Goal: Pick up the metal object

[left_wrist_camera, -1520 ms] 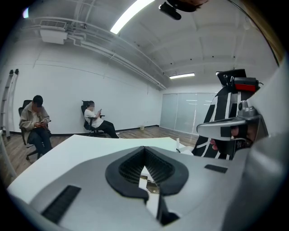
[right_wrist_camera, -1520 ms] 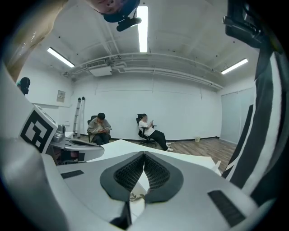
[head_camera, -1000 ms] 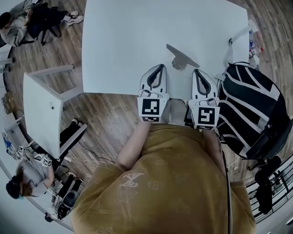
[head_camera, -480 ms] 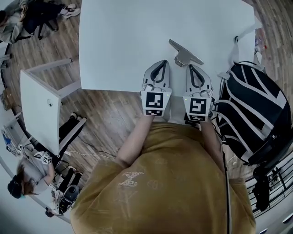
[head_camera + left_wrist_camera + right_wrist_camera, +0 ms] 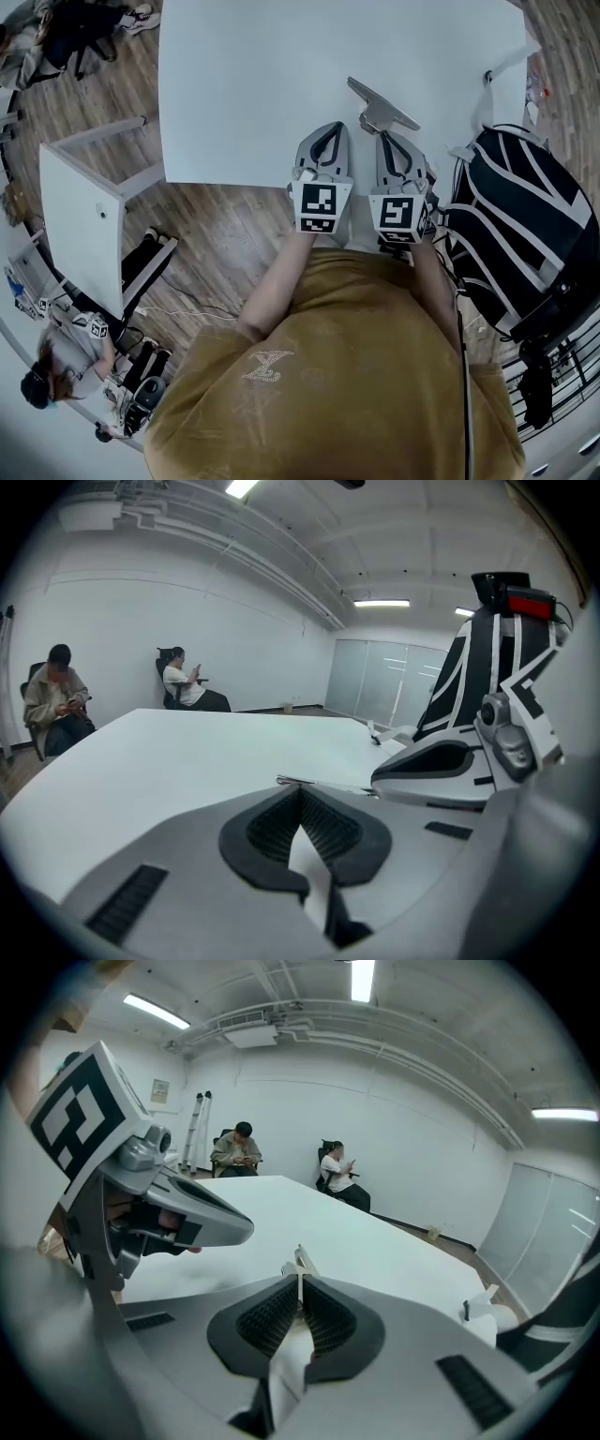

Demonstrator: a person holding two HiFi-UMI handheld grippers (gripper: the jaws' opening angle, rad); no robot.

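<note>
Left hand-held gripper (image 5: 329, 131): the jaws are closed tip to tip, with nothing between the ribbed black pads (image 5: 328, 832). Right hand-held gripper (image 5: 384, 139): the jaws are drawn together to a hairline slit and hold nothing that can be confirmed. Both grippers reach over the near edge of the large white rectangular counter (image 5: 253, 84), side by side, and each carries a marker cube at the rear.

The far edge of the counter is cut off by the frame in the head view. The black backpack with white stripes (image 5: 525, 225) stands just beside the counter on the right, with its lower part out of frame. The small white side table (image 5: 80, 225) stands on the wood floor to the left, well apart from the counter.

The flat grey metal object with a short tab (image 5: 382, 105) lies on the counter near its right end, directly ahead of the right gripper. The tab points toward that gripper's tip. The right gripper view shows only a thin, upright sliver of the object at the tip, and no view settles whether the two touch. The left gripper is beside the object and clear of it.
</note>
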